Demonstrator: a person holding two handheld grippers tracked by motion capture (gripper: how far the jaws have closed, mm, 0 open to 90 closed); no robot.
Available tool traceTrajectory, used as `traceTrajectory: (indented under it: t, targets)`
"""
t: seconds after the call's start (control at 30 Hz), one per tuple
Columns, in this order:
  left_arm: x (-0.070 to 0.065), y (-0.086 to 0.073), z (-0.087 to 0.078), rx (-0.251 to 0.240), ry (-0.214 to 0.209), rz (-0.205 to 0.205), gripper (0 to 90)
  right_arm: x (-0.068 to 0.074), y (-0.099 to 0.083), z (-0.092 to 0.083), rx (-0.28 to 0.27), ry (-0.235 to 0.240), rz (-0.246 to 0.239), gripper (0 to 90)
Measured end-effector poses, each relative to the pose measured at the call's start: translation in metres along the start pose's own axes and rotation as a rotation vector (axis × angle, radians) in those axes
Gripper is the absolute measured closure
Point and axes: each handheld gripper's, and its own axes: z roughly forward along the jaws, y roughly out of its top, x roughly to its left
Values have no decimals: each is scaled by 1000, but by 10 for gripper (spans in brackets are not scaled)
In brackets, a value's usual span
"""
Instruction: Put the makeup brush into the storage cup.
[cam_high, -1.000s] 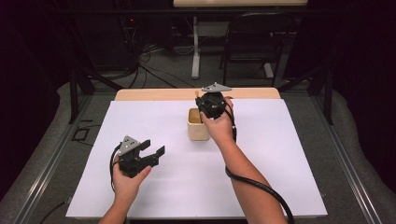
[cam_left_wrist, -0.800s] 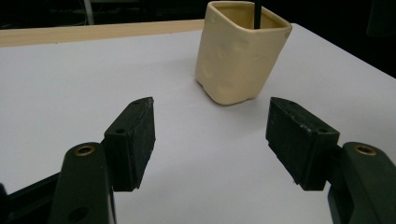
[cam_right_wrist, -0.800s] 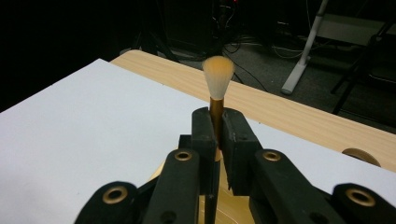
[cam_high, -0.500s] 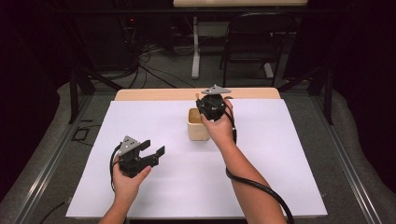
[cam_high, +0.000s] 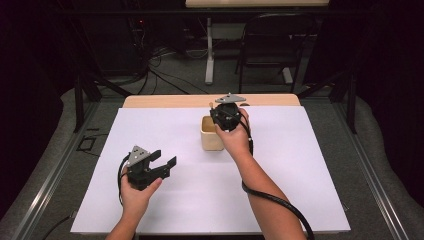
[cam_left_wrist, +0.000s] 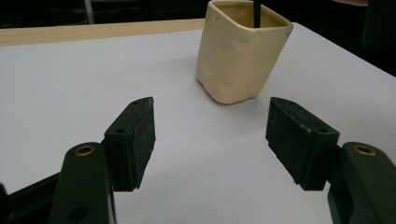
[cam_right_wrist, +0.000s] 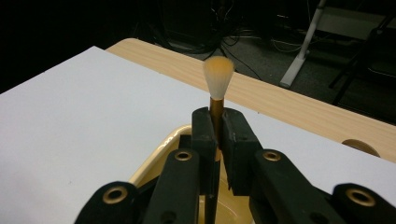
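A cream square cup (cam_high: 210, 138) (cam_left_wrist: 240, 51) (cam_right_wrist: 168, 154) stands on the white sheet near the table's middle. My right gripper (cam_high: 226, 116) (cam_right_wrist: 216, 122) hovers right over the cup, shut on a brush (cam_right_wrist: 217, 81) with a gold ferrule and pale orange-tipped bristles pointing up. The brush's dark handle (cam_left_wrist: 256, 13) reaches down into the cup. My left gripper (cam_high: 164, 161) (cam_left_wrist: 212, 133) rests at the sheet's front left, open with nothing between its jaws, facing the cup from a distance.
The white sheet (cam_high: 165, 125) covers most of a wooden table (cam_high: 165, 101) whose far strip stays bare. Beyond the table are a black chair (cam_high: 270, 50), a table leg (cam_high: 209, 52) and floor cables (cam_high: 165, 65). A metal rail (cam_high: 45, 180) runs along the left.
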Motion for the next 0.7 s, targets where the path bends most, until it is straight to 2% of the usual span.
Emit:
traceTrajectory:
  t: [0.53,0.7]
  targets:
    - [0,0,0,0,0,-1,334,2,-3,2,11,6,-7,839]
    - [1,0,0,-1,1,-4,335,3,-3,3,21,3,-25,839]
